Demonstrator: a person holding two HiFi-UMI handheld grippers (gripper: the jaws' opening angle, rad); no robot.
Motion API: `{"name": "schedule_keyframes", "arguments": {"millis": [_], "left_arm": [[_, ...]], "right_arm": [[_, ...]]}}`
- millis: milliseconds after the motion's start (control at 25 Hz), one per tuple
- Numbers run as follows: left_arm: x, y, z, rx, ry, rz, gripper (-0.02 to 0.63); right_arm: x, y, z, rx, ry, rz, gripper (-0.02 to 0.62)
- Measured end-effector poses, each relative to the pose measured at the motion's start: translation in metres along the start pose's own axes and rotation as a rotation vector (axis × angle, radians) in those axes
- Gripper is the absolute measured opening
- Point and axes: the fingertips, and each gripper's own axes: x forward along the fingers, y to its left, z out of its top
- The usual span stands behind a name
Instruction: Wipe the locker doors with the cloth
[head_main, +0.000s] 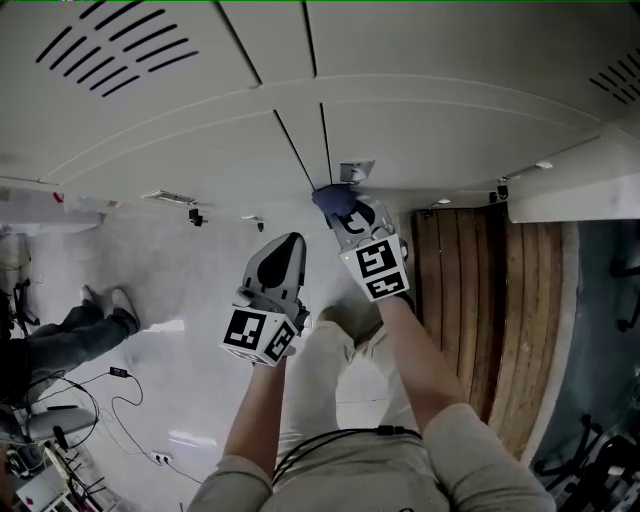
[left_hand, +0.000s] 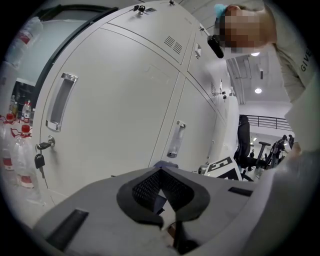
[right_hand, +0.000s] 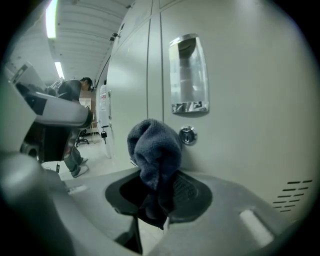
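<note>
Cloth bunched in the right gripper, close to a locker door.
The right gripper (right_hand: 157, 192) clamps the dark blue cloth (right_hand: 155, 147), which rises from its jaws near the lock (right_hand: 188, 135). The left gripper (left_hand: 161, 192) is closed and empty. Beyond are pale locker doors (right_hand: 240, 100) and a light floor (head_main: 180, 290).

head view steeply down locker doors (head_main: 430, 130), left gripper view oblique, right gripper view close-up, all share one handle (right_hand: 189, 75)

Pale glossy floor (head_main: 160, 285) under me, brown wooden planks (head_main: 465, 300) to my right, cables (head_main: 120, 373) trailing at my left, ceiling strip lights (right_hand: 50, 20) overhead, black office chair (left_hand: 243, 137) beyond.
</note>
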Motion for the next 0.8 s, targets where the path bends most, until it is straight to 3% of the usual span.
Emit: {"name": "schedule_keyframes", "arguments": {"millis": [360,800], "left_arm": [[0.017,-0.024,-0.004,0.003,0.029,-0.045,-0.002],[0.039,-0.059,-0.020,0.026,0.055,-0.108,-0.002]], "right_arm": [[-0.036,-0.046,0.000,0.019,-0.051,-0.071,0.097],[-0.093,-0.146,-0.050,0.057,0.010,-0.260,0.098]]}}
